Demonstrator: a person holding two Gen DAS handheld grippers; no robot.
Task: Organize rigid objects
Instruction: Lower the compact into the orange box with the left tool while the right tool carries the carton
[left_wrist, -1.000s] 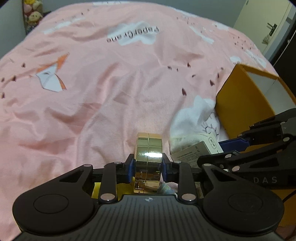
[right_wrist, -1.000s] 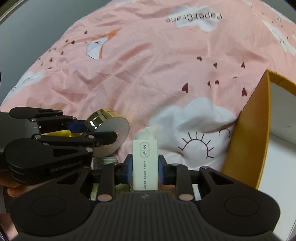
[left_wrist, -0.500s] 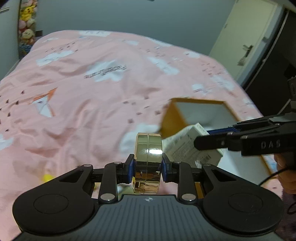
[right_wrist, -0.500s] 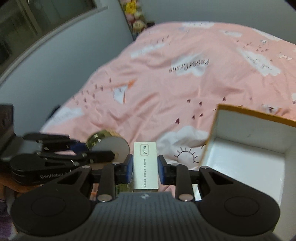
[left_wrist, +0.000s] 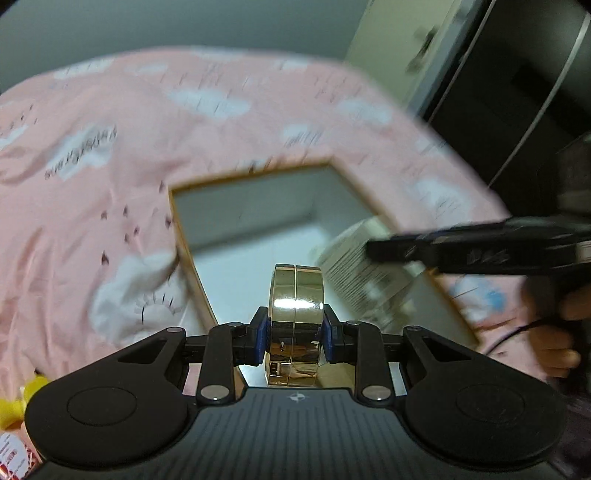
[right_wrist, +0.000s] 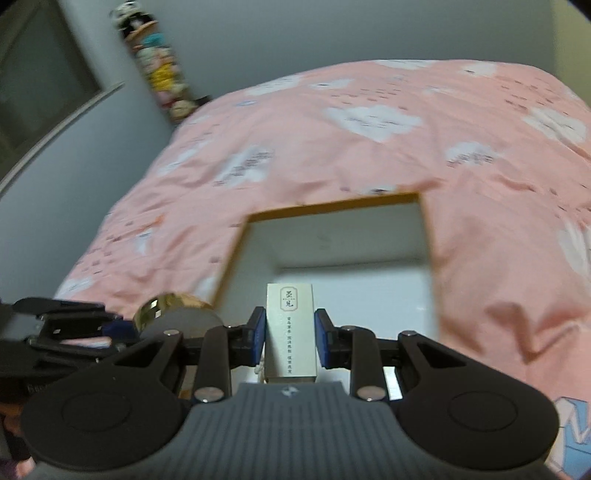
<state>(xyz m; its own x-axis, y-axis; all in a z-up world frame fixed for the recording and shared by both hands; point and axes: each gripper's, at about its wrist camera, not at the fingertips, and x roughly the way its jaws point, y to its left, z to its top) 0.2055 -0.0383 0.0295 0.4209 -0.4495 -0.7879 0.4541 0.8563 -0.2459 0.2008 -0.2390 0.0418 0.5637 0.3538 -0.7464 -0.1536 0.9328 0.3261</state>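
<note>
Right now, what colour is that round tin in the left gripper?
Shiny gold, mirror-like. The round tin shows best in the left wrist view.

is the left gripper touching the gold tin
Touching. The left wrist view shows the left gripper with both blue pads pressed against the flat faces of the gold tin.

Motion blur smears the bedspread (left_wrist: 110, 206) print and box (left_wrist: 177, 221) rim; the carton (left_wrist: 354, 266) text is illegible, its right end hidden behind the right gripper (left_wrist: 373, 251).

Pink cloud-print bedspread (right_wrist: 369, 155), stacked plush toys (right_wrist: 159, 70)
</note>
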